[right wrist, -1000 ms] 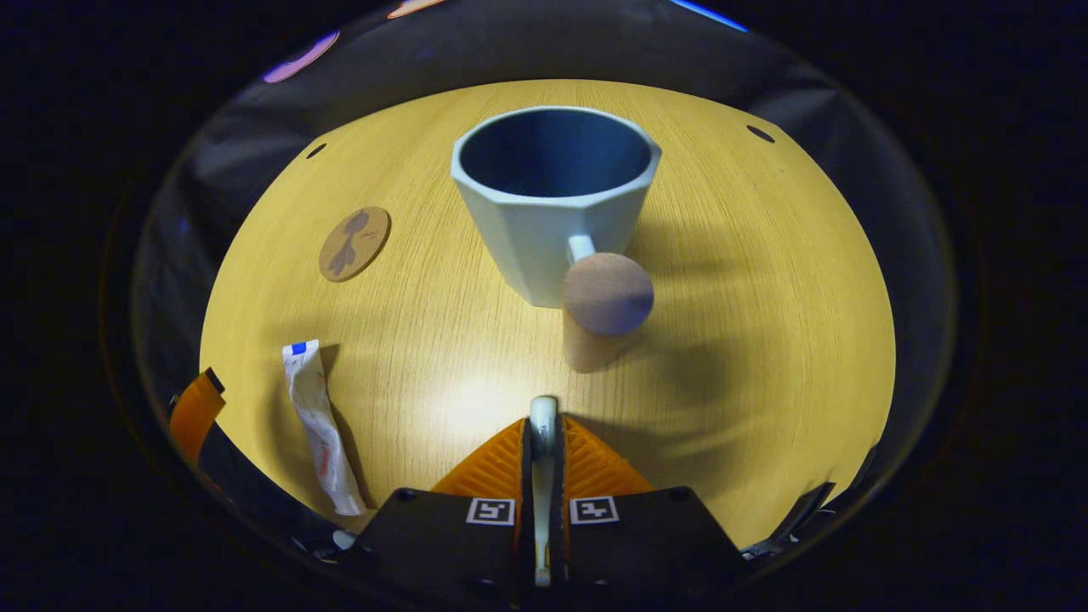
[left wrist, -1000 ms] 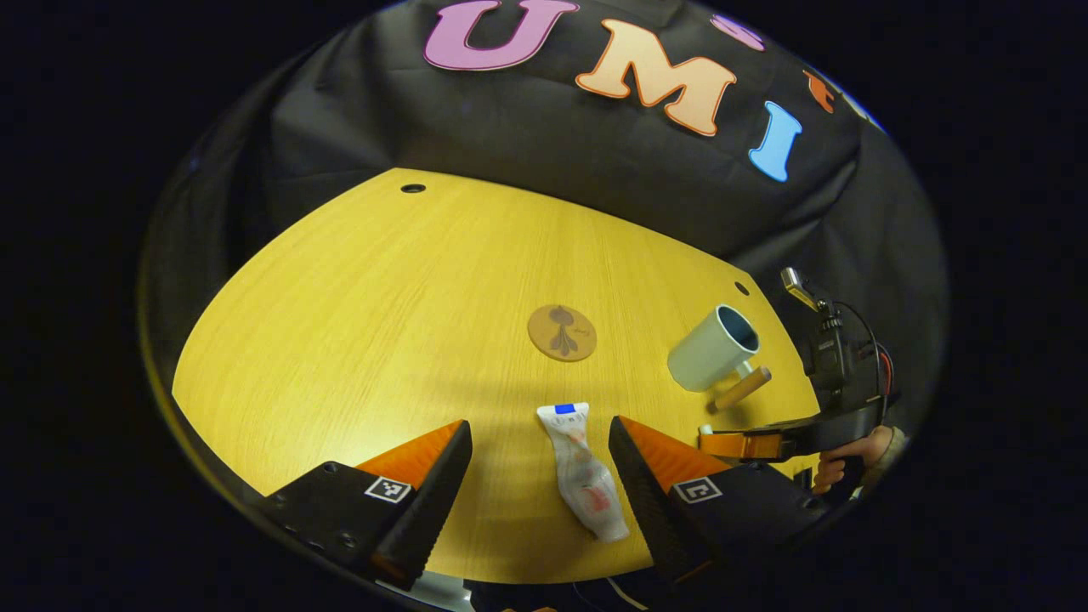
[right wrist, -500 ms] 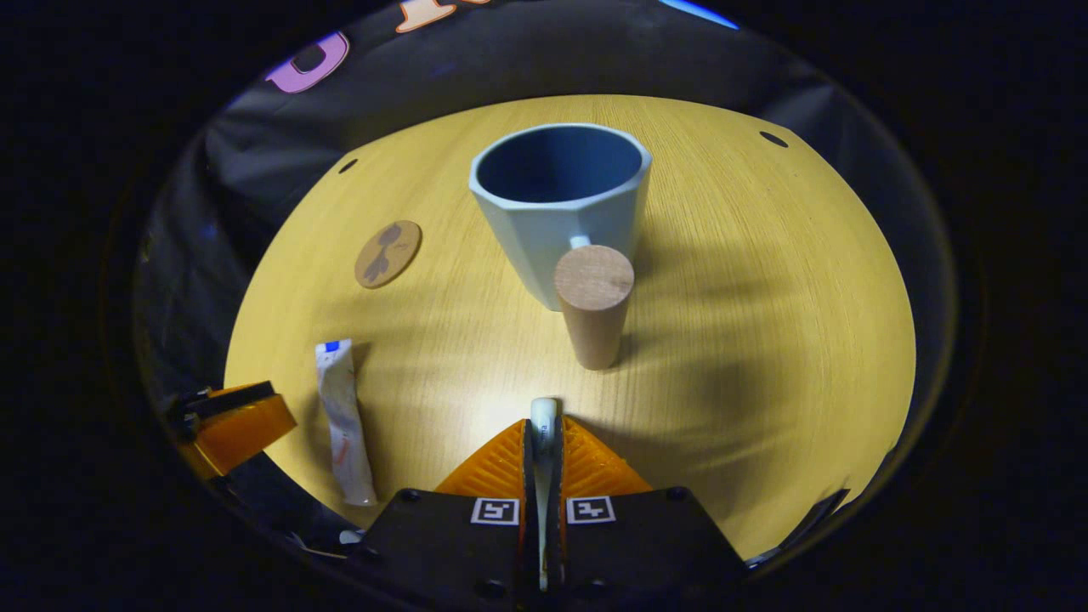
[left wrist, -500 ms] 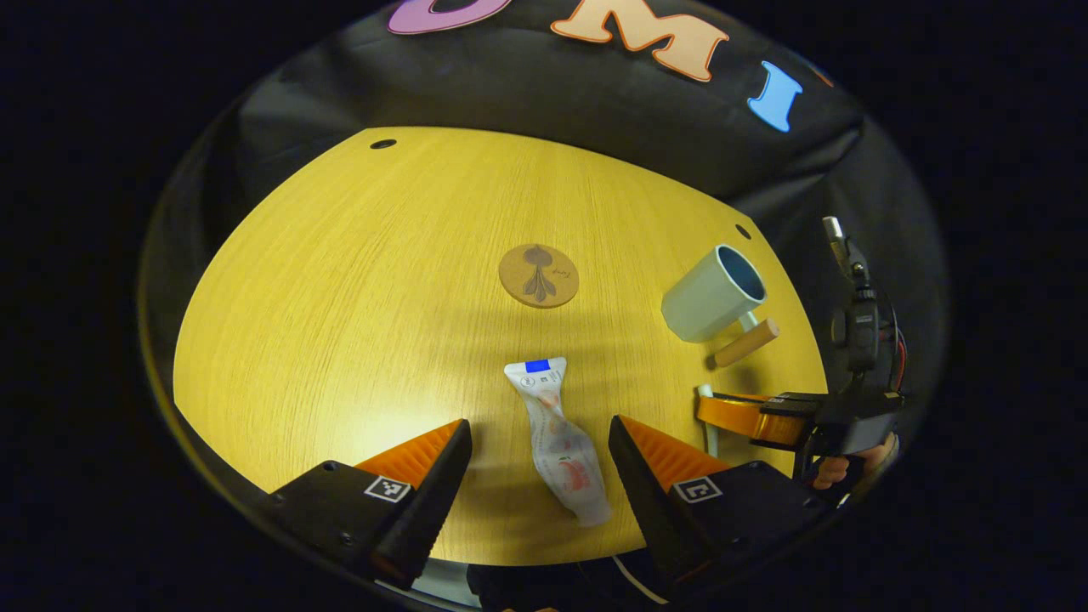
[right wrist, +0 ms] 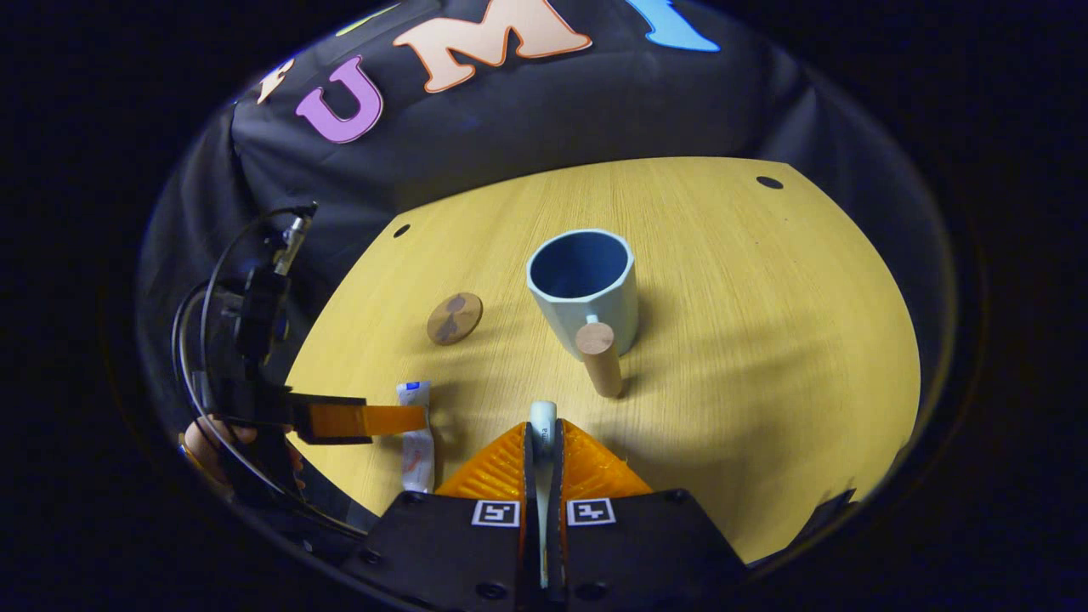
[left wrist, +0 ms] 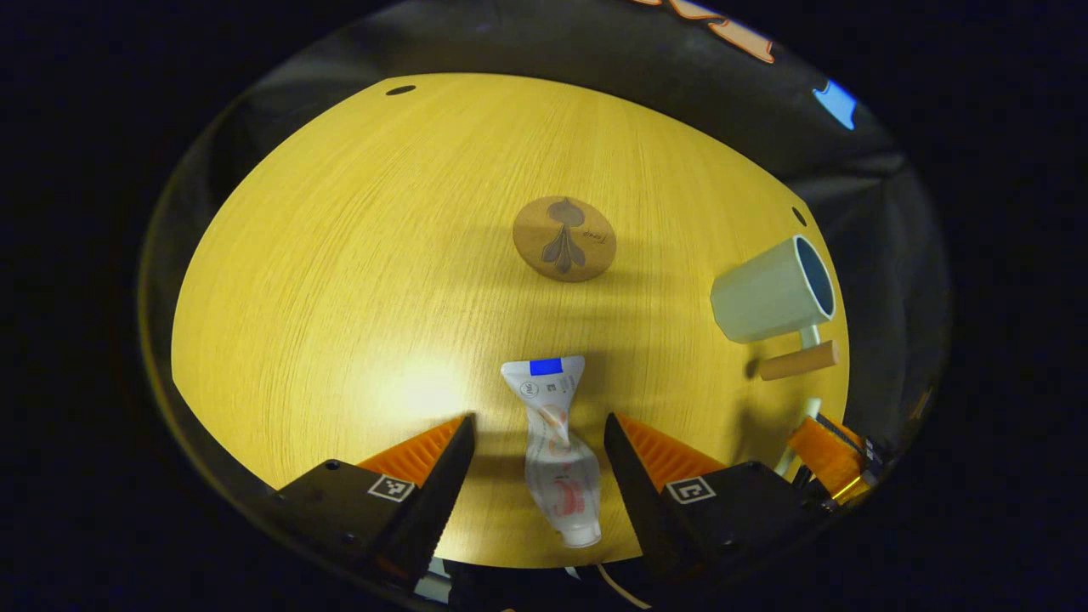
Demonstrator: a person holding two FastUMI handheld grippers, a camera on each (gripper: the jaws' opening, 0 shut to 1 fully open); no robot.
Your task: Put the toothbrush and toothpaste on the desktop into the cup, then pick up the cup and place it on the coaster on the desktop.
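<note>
The white toothpaste tube point(left wrist: 552, 450) lies flat on the yellow desktop point(left wrist: 357, 280), between the fingers of my open left gripper point(left wrist: 538, 435), which hovers around its lower half. In the right gripper view the same tube point(right wrist: 416, 433) lies under the left gripper point(right wrist: 365, 420). My right gripper point(right wrist: 543, 433) is shut on the white toothbrush point(right wrist: 542, 418), whose end sticks out past the fingertips. A pale blue cup point(right wrist: 585, 289) with a wooden handle point(right wrist: 600, 357) stands ahead of it; the cup point(left wrist: 769, 293) is also at the right in the left gripper view. The round cork coaster point(left wrist: 563, 238) lies mid-table.
The desktop's near edge point(left wrist: 510, 561) runs just below the tube. Small dark holes point(right wrist: 770, 182) mark the table's far corners. A hand point(right wrist: 208, 442) holds the left gripper at the left. Black cloth wall point(right wrist: 527, 110) stands behind the table.
My left gripper has tilted down and closed in over the toothpaste. My right gripper has risen and drawn back from the cup with the toothbrush, so the cup looks smaller.
</note>
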